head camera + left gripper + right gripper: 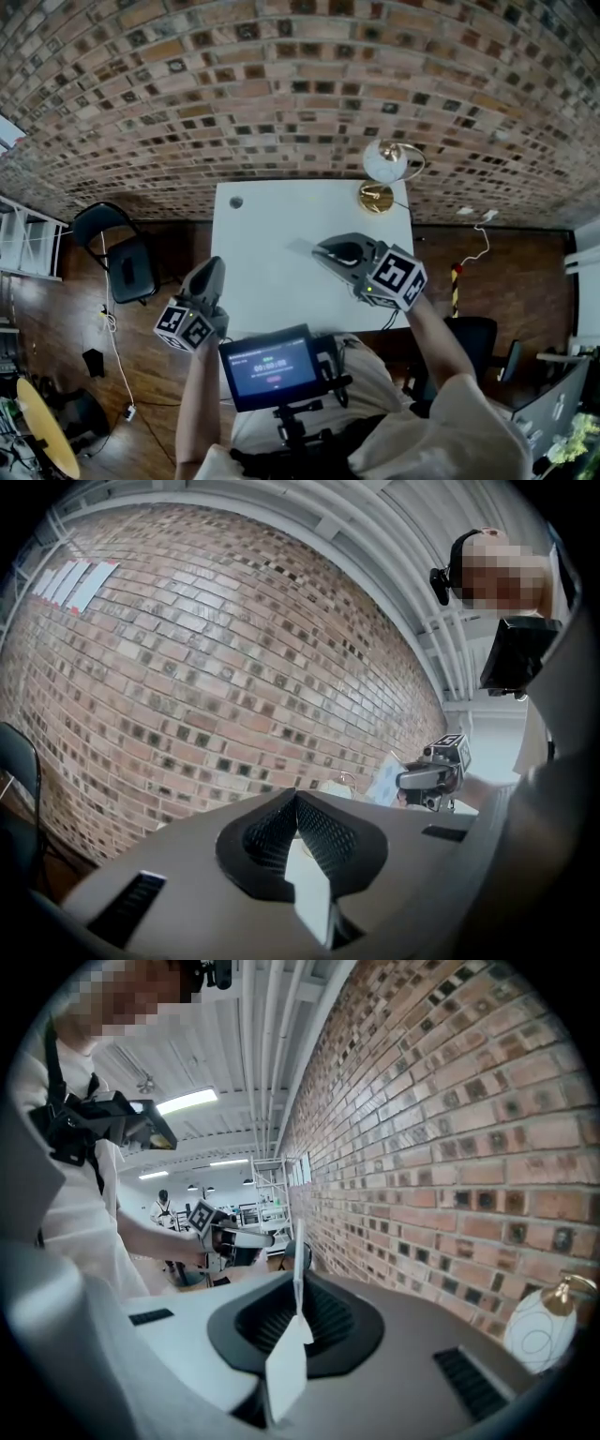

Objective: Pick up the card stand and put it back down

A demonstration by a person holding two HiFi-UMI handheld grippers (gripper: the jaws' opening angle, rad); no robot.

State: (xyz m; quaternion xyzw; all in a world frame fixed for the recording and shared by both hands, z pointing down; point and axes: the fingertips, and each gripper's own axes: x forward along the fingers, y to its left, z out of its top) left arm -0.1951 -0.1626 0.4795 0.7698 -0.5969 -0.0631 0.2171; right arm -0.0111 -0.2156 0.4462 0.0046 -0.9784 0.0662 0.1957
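The card stand [302,247] is a thin, clear sheet held above the white table [272,211]. My right gripper [323,251] is shut on it. In the right gripper view the card stand [297,1274] stands edge-on between the closed jaws, and its lower part runs down toward the camera. The left gripper view shows the card stand [386,782] in front of the right gripper [412,778]. My left gripper [212,267] hovers at the table's left front edge. Its black pads [323,832] meet at the tip with nothing between them.
A gold-based lamp with a white globe [384,169] stands at the table's far right corner, close to the brick wall [281,84]. A small dark disc [236,202] lies at the far left corner. A black chair [122,253] stands left of the table.
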